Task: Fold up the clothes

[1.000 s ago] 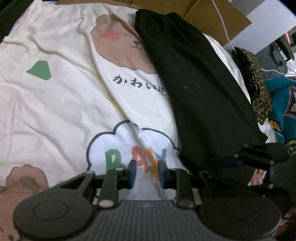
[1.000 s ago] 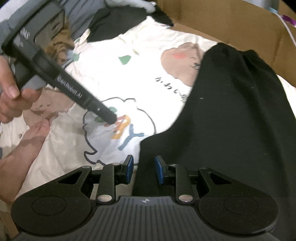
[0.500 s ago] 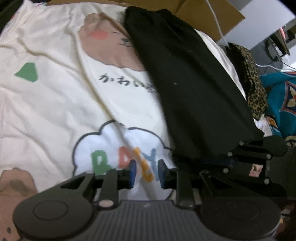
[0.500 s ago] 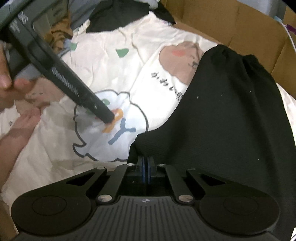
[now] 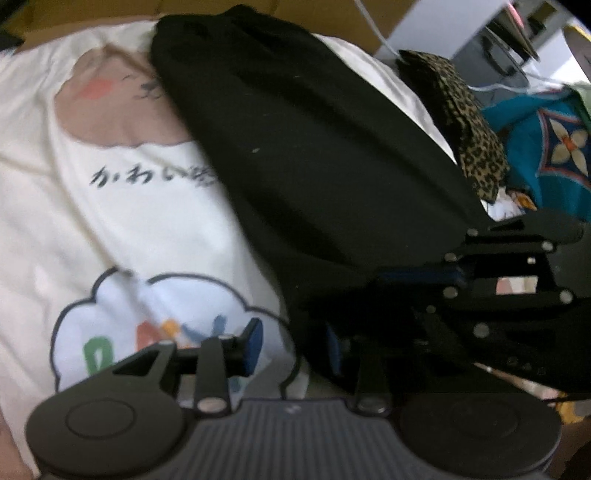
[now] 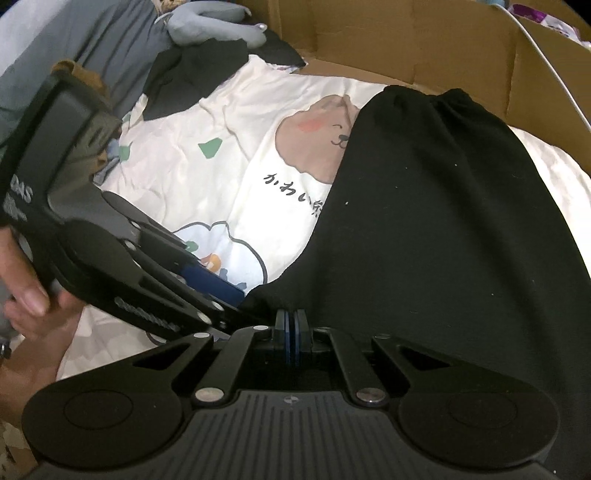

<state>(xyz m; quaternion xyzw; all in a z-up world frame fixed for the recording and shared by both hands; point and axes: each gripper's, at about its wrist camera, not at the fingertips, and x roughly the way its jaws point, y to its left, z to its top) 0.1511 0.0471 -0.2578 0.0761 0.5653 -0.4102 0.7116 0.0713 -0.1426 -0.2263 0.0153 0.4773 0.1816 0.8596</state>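
A black garment (image 6: 436, 229) lies lengthwise across a cream sheet (image 6: 207, 184) printed with a bear, a line of script and a lettered cloud, its far end gathered near a cardboard wall (image 6: 424, 40) and its near corner reaching the two tools. The right gripper (image 6: 291, 328) has its blue pads pressed together at that near edge of the black cloth; the left wrist view shows the same gripper (image 5: 424, 275) from the side, pads closed with the hem pinched between them. The left gripper (image 5: 291, 345) has its jaws parting, one pad over the cloud print and the other at the edge of the black garment, whose corner lies in the gap; neither pad presses on it. From the right wrist camera the left gripper (image 6: 214, 286) slants down from the upper left toward the same corner, held by a hand (image 6: 29, 295) at the frame's left edge. Beyond the sheet sit a grey soft toy (image 6: 218, 26) and dark clothing (image 6: 192, 74); off the sheet's right side lie a leopard-print cloth (image 5: 458, 118) and a teal patterned one (image 5: 554, 147)
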